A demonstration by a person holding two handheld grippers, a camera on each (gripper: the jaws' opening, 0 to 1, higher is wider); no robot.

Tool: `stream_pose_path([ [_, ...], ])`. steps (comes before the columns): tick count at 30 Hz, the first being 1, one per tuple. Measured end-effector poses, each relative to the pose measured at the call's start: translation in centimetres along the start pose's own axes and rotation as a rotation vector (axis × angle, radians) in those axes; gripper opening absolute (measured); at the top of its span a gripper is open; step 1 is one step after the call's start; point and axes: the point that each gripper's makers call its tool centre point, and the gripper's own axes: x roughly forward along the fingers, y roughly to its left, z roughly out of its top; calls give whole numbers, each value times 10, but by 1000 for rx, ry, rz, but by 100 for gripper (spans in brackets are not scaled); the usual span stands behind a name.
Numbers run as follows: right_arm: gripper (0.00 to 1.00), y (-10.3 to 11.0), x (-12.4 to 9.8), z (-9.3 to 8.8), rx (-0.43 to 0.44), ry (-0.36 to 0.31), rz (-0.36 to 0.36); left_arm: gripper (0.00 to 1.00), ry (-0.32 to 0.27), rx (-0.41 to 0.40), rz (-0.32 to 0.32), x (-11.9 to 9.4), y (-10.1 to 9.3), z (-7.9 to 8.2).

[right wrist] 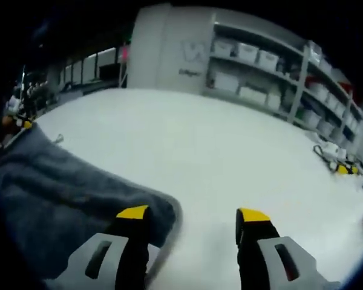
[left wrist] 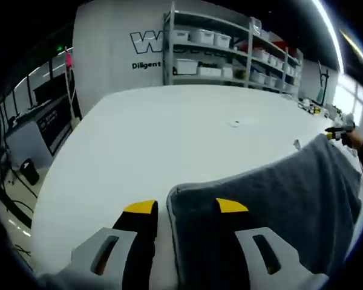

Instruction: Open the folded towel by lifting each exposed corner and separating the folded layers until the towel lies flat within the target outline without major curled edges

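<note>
The grey terry towel [left wrist: 290, 199] is lying on the white table [left wrist: 169, 133], one corner sitting between each gripper's jaws. Your left gripper [left wrist: 186, 208] and right gripper [right wrist: 192, 214] are both gaping, grasping nothing, so corners might curl.

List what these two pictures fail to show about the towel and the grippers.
- Left gripper view: the towel runs off the right and bottom edges; the target outline cannot be made out.
- Right gripper view: blurred; towel cut by the left edge.
- Whether the left gripper or right gripper pinches cloth: unclear.
</note>
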Motion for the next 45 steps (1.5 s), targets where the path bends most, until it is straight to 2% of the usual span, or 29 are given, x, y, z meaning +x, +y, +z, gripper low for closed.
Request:
stream_pose_path([
  [3, 45, 2, 1, 2, 27, 0, 12, 30, 0, -20, 3, 1, 3, 0],
  [6, 35, 6, 1, 2, 38, 6, 25, 22, -2, -27, 2, 2, 3, 1],
  [9, 31, 14, 1, 2, 37, 16, 46, 16, 13, -4, -4, 4, 2, -2],
  [11, 24, 19, -1, 1, 24, 25, 60, 14, 28, 27, -4, 5, 2, -6],
  [15, 17, 20, -1, -1, -3, 40, 53, 3, 30, 31, -6, 6, 4, -6],
  [19, 9, 21, -1, -5, 9, 65, 52, 1, 16, 25, -6, 7, 7, -4],
  [21, 2, 23, -1, -5, 16, 72, 56, 1, 18, 11, -5, 6, 9, -4],
  [37, 1, 24, 11, 2, -6, 77, 40, 1, -13, -47, -14, 8, 20, -1],
  [45, 0, 24, 23, 10, -25, 77, 35, 1, -29, -65, -10, 15, 30, 7],
])
